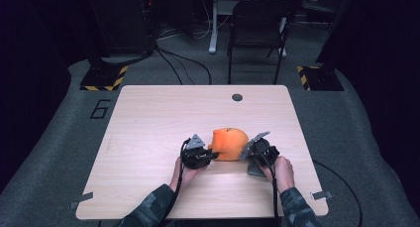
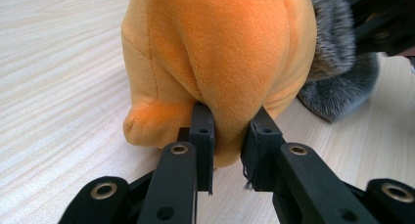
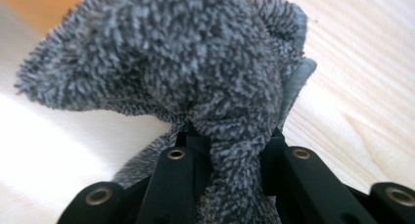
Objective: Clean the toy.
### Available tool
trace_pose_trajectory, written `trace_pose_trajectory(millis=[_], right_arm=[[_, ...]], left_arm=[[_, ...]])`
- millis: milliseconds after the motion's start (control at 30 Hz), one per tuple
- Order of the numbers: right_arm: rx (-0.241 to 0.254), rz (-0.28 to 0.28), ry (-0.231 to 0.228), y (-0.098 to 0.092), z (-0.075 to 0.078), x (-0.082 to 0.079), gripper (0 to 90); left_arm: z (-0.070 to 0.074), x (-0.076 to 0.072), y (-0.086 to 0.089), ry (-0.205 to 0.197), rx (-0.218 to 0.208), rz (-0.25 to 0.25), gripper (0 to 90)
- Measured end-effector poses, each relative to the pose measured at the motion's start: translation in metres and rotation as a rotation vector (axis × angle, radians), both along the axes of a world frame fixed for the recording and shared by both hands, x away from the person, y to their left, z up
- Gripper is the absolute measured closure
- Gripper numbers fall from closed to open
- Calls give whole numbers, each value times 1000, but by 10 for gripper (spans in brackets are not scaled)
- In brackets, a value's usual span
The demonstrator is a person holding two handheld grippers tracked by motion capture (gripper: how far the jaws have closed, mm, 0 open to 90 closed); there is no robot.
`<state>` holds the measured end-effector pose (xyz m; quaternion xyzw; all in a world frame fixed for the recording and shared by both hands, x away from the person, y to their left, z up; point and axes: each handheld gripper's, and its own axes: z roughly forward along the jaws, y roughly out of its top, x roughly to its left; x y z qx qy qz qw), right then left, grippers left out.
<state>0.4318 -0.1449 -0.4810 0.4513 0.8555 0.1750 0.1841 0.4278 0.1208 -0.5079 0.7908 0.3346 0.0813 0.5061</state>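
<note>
We had left gripper [image 2: 227, 153] clamped on orange plush [image 2: 220, 53]; right gripper [image 3: 235, 155] clenched on grey fuzzy cloth [image 3: 186, 57], table [image 1: 148, 118].

A bright pool lights the table [image 1: 148, 118] amid dark surroundings, while both gripper views are sharp close up and blurred beyond.

I see the bench [image 1: 148, 118] bare to the left, right and far side, so either tongs could pass there. Between my left tongs [image 1: 214, 155] and right tongs [image 1: 246, 156] the orange plush toy [image 1: 229, 142] blocks the way, and its grey fuzzy part [image 3: 195, 62] crowds the right side.
</note>
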Motion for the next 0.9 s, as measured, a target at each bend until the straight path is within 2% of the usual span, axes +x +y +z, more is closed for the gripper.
trace_pose_trajectory(millis=[67, 167, 300, 367, 467, 567, 667, 800, 833, 900], right_arm=[[7, -19, 12, -7, -5, 4, 736], [7, -47, 7, -13, -6, 7, 732], [32, -76, 16, -20, -5, 9, 730], [83, -83, 25, -23, 0, 8, 732], [143, -14, -3, -23, 18, 1, 733], [193, 63, -39, -12, 38, -12, 734], [193, 123, -61, 5, 47, -23, 734], [168, 189, -71, 22, 53, -32, 734], [177, 198, -72, 25, 54, -35, 735], [202, 238, -76, 31, 59, -40, 736]], left_arm=[[0, 0, 0, 2, -2, -1, 764], [0, 0, 1, 20, -19, 2, 763], [-1, 0, 1, 15, -18, 5, 762], [-1, 0, 1, 21, -23, 6, 761], [-1, 1, 2, 17, -22, 10, 760], [-1, 1, 3, 22, -23, 16, 761], [-1, 2, 4, 27, -21, 23, 761], [-1, 3, 5, 32, -31, 27, 761], [-1, 2, 4, 35, -25, 20, 761], [0, 1, 2, 15, -11, 15, 761]])
